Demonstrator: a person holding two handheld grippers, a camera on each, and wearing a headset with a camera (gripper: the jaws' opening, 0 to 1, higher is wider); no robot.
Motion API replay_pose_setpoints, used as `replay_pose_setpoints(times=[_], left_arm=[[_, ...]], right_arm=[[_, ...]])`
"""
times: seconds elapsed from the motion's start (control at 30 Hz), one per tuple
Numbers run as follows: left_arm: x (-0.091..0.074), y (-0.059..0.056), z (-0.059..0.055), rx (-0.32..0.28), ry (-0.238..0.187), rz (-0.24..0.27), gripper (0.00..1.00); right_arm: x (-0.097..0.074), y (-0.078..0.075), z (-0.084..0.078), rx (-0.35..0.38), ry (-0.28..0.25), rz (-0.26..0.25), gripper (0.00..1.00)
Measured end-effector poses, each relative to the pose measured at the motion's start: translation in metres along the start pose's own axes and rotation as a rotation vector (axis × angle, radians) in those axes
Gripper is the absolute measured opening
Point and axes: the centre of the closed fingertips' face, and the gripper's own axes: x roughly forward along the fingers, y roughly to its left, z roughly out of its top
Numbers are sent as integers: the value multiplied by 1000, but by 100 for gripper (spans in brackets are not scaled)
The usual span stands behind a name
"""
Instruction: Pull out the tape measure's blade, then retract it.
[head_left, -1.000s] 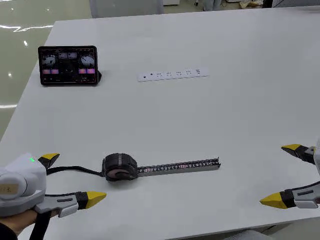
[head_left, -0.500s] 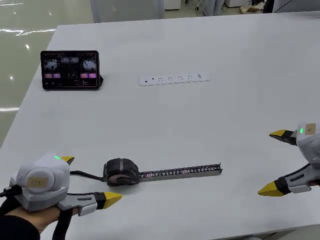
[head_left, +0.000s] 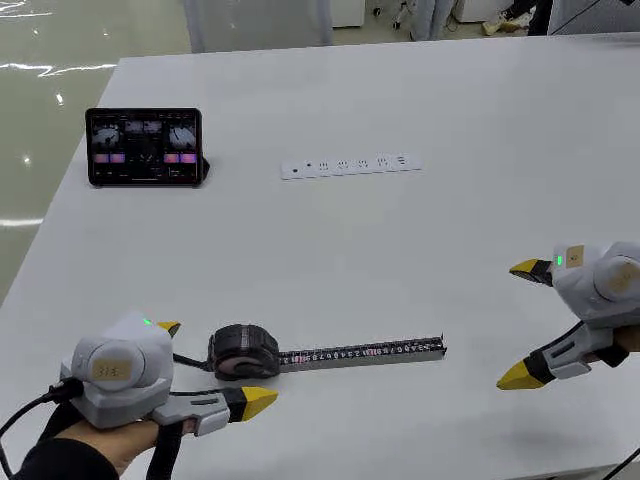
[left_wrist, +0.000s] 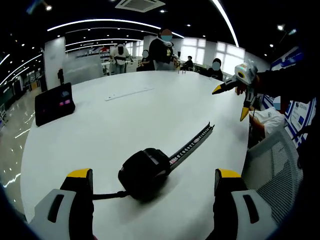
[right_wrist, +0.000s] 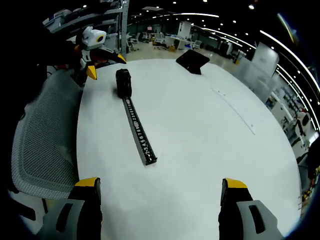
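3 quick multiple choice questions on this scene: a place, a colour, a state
1. The tape measure case lies: A) by the left gripper B) by the tablet C) on the power strip
2. The jaw tips are: A) red B) yellow C) blue
3. The blade is: A) fully retracted B) curled upward C) pulled out, flat on the table
1 A, the case sits just ahead of its open jaws; 2 B, all four tips show yellow; 3 C, it lies stretched out, clear of the open right gripper.
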Motion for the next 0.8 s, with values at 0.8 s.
replay_pose_setpoints(times=[0.8], left_arm=[[19,19,8,-210,-84,245,99]], right_arm=[[48,0,5,-95,87,101,99]])
